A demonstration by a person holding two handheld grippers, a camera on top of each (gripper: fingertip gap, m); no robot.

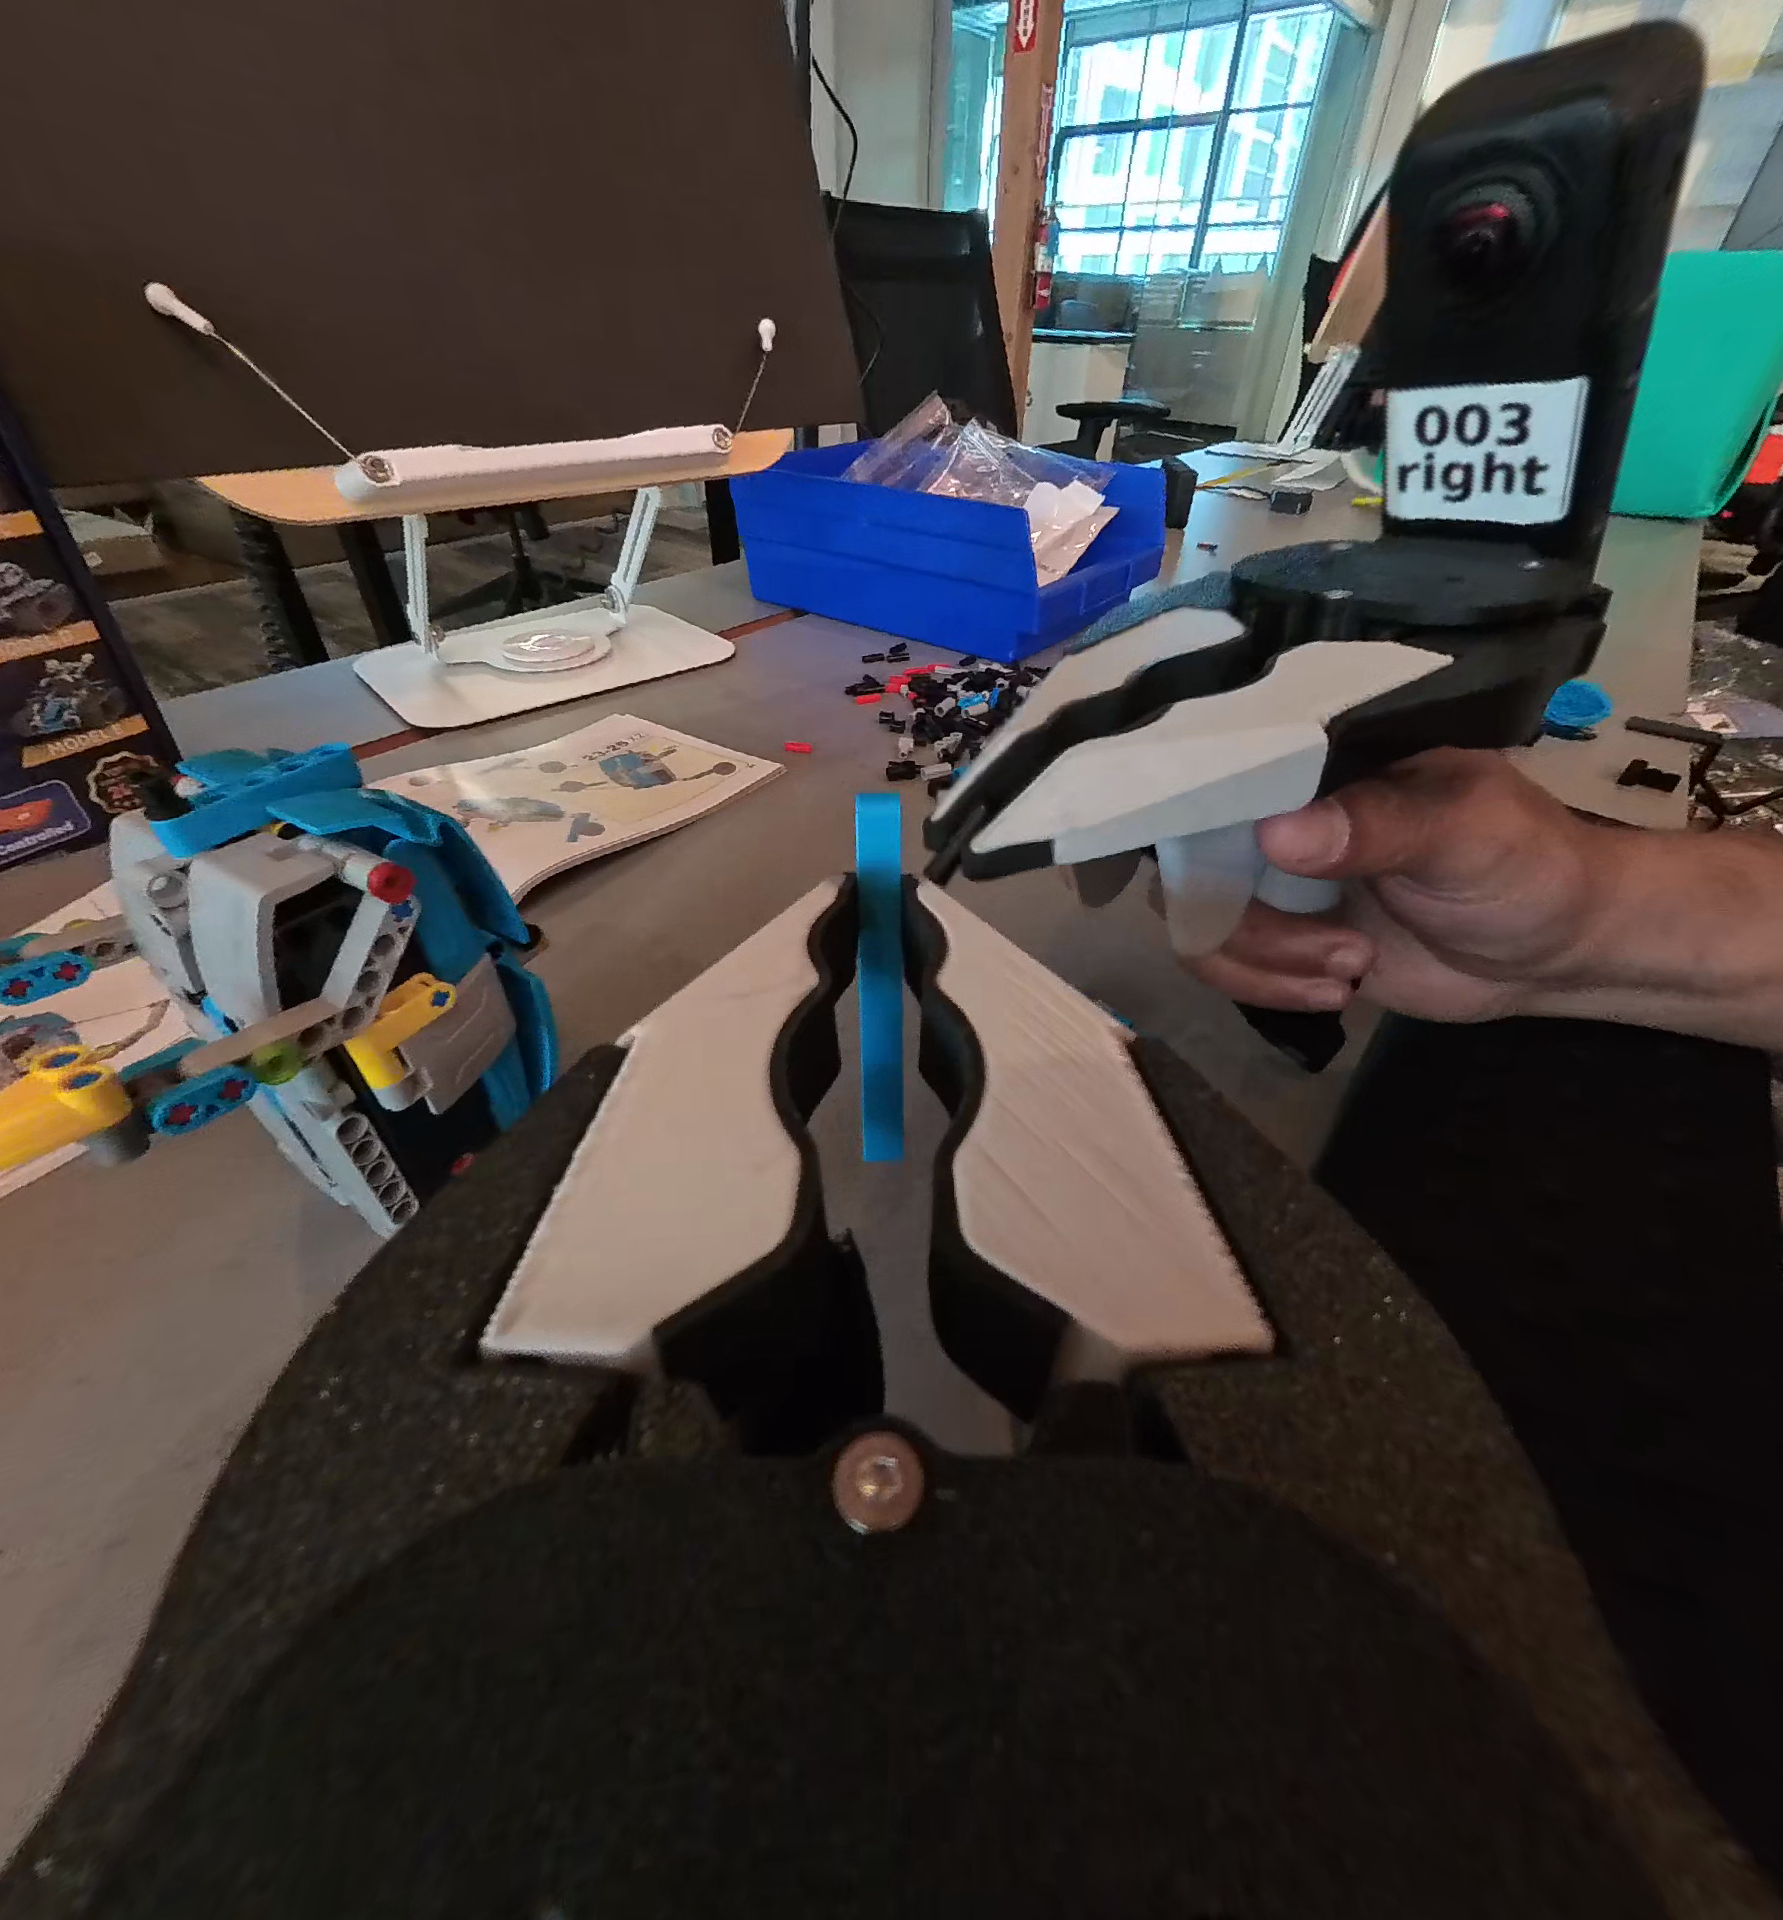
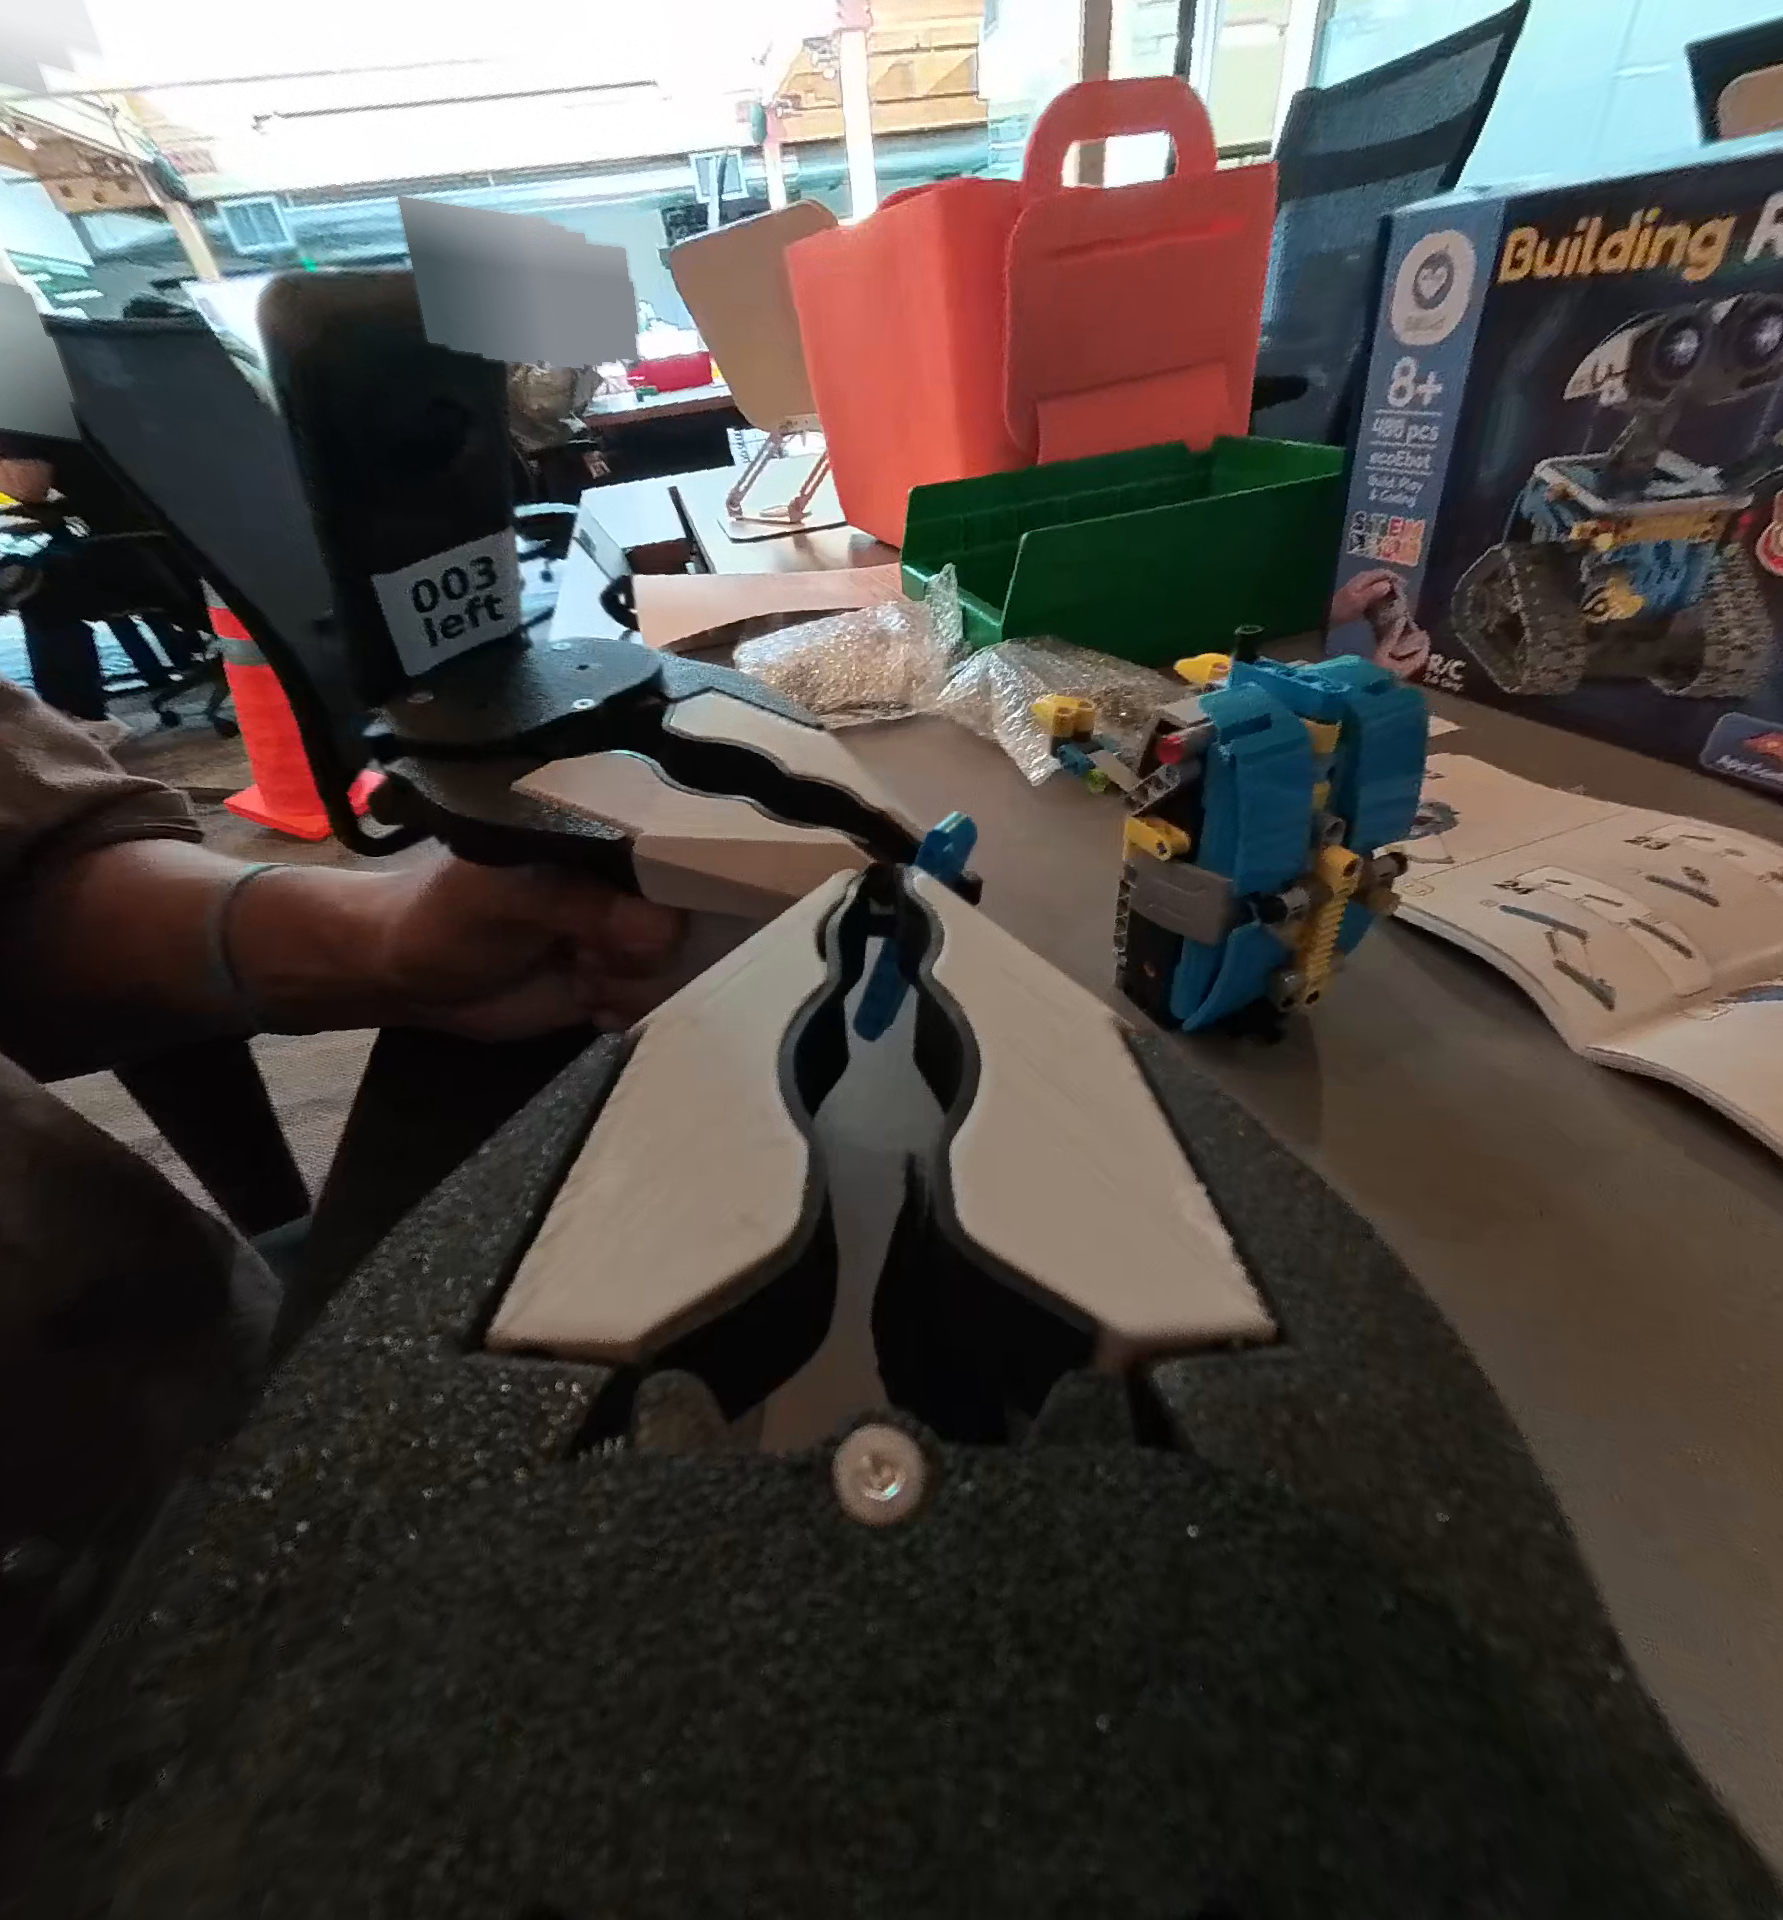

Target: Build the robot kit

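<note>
My left gripper (image 1: 879,885) is shut on a thin blue beam (image 1: 882,1039) and holds it upright above the grey table (image 1: 139,1403). My right gripper (image 1: 944,857) comes in from the right, and its tips touch the beam's upper right side. In the right wrist view my right gripper (image 2: 879,885) is shut on a small black pin (image 2: 876,902), pressed against the blue beam (image 2: 944,840). The left gripper (image 2: 934,862) reaches in from the left there, in a person's hand.
A partly built blue, white and yellow robot model (image 1: 347,987) (image 2: 1271,862) stands on the table beside an open instruction booklet (image 2: 1645,935). Behind lie a pile of small pins (image 1: 949,707), a blue bin (image 1: 928,561), a green bin (image 2: 1126,540), an orange bag (image 2: 1022,343) and the kit box (image 2: 1614,447). The grippers are tip to tip, or close to it.
</note>
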